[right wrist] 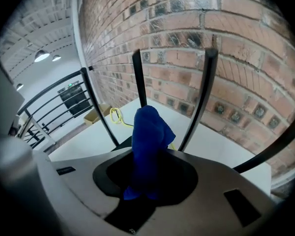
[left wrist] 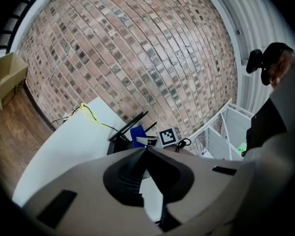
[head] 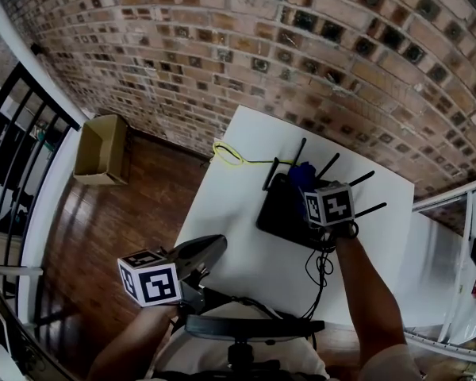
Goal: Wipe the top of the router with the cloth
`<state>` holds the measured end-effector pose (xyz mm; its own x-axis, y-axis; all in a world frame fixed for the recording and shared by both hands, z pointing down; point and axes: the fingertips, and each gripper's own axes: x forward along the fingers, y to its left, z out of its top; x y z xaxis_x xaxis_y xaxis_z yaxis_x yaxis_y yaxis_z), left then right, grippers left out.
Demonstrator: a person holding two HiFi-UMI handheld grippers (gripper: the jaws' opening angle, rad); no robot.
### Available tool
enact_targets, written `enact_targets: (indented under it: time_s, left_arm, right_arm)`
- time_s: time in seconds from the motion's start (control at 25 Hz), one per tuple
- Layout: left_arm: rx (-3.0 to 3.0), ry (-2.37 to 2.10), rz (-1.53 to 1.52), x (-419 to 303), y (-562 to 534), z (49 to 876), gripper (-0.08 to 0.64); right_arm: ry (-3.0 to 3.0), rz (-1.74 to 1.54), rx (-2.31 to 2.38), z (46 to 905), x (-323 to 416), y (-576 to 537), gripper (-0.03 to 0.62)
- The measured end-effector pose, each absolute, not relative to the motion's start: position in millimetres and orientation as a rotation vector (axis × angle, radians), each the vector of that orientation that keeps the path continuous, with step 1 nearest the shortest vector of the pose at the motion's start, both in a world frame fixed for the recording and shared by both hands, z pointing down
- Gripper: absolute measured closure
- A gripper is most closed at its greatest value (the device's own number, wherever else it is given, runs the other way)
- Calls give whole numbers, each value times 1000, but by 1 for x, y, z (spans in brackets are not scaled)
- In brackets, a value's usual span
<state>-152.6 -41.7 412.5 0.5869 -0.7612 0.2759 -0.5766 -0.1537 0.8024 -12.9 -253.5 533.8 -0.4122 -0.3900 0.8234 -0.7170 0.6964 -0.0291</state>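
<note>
Blue cloth (right wrist: 148,127) is pinched in the right gripper (right wrist: 147,173) — press it flat on the router (head: 282,209), slide slowly. Left gripper (left wrist: 146,150) is closed, empty.

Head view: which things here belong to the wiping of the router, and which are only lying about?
For the job:
router
blue cloth
right gripper, shut on the cloth
white table under the router

Lying about:
yellow cable on the table
cardboard box on the floor
left gripper, shut, empty
</note>
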Motion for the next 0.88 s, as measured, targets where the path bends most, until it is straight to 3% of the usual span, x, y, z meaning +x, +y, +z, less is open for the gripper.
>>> enact_targets:
  time_s: [0.88]
  left_arm:
    - [1837, -1161, -256, -111, -34, 399, 558]
  right_arm:
    - [-2420, -118, 449, 385, -84, -259, 465]
